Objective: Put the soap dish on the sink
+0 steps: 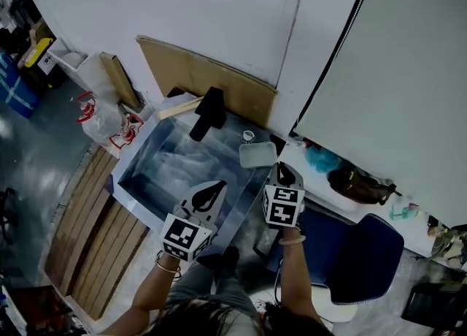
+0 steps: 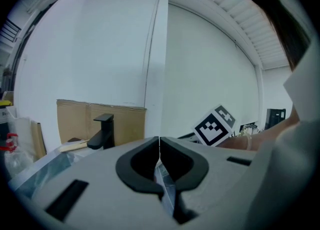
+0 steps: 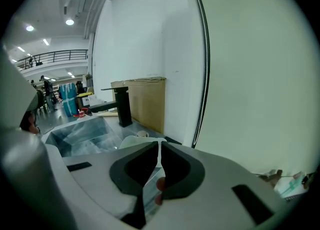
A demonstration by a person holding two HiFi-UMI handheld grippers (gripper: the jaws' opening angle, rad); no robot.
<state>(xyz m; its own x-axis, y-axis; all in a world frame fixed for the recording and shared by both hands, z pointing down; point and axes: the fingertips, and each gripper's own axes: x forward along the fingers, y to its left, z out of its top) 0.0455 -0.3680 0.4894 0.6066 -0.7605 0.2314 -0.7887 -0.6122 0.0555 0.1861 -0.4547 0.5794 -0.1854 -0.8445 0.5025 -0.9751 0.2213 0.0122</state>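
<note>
The pale soap dish [image 1: 257, 154] lies flat on the right rim of the plastic-wrapped sink [image 1: 139, 181], near a small round cap [image 1: 248, 136]. A black faucet [image 1: 208, 112] stands at the sink's back. My right gripper [image 1: 284, 170] hovers just short of the dish, shut with nothing held. My left gripper [image 1: 216, 188] is over the sink's front right corner, also shut and empty. In the right gripper view the soap dish [image 3: 131, 141] peeks out behind the closed right gripper [image 3: 159, 150], with the faucet [image 3: 122, 106] beyond. The left gripper [image 2: 159, 150] points toward the faucet [image 2: 103, 131].
Cardboard sheets [image 1: 211, 79] lean on the white wall behind the sink. A wooden pallet [image 1: 91, 232] and plastic bags [image 1: 102, 119] lie to the left. A blue chair [image 1: 357, 254] stands at the lower right. A black cable [image 1: 339, 50] runs down the wall.
</note>
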